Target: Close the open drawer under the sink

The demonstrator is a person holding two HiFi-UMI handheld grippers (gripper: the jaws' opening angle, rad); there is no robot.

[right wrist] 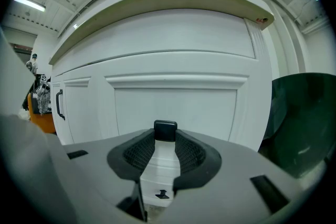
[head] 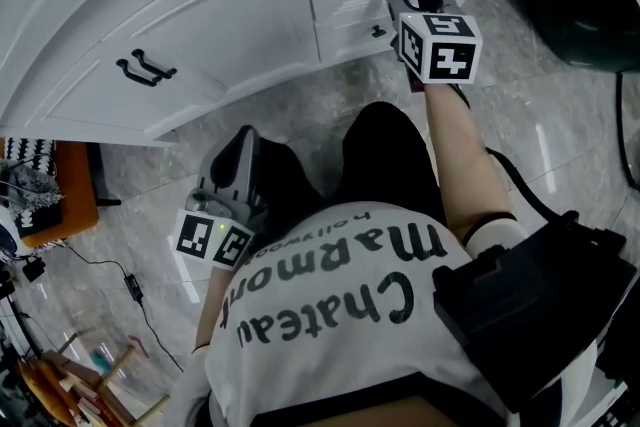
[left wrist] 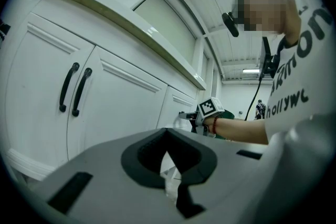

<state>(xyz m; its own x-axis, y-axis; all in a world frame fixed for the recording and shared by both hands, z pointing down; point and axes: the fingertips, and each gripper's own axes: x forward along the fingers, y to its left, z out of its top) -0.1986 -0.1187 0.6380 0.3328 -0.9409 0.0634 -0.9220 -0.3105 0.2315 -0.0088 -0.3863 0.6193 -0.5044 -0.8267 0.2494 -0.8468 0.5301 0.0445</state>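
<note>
Showing a person in a white printed shirt (head: 330,315) facing a white cabinet (head: 200,25) on a grey tiled floor (head: 560,125); the left gripper (left wrist: 168,141) is held low beside the person's knee, its jaws drawn together at the tips with nothing between them; the right gripper (right wrist: 164,155) is stretched forward to the cabinet's right section, jaws spread and pinching nothing, with a white front filling the gap; the drawer (head: 345,35) lies in that section, its small black knob (right wrist: 162,194) just below the jaw tips; whether the tips touch the front, or how far the drawer stands out, cannot be told; left of it, two doors carry paired black handles (head: 148,68); a dark green container (right wrist: 302,128) stands to the cabinet's right.
</note>
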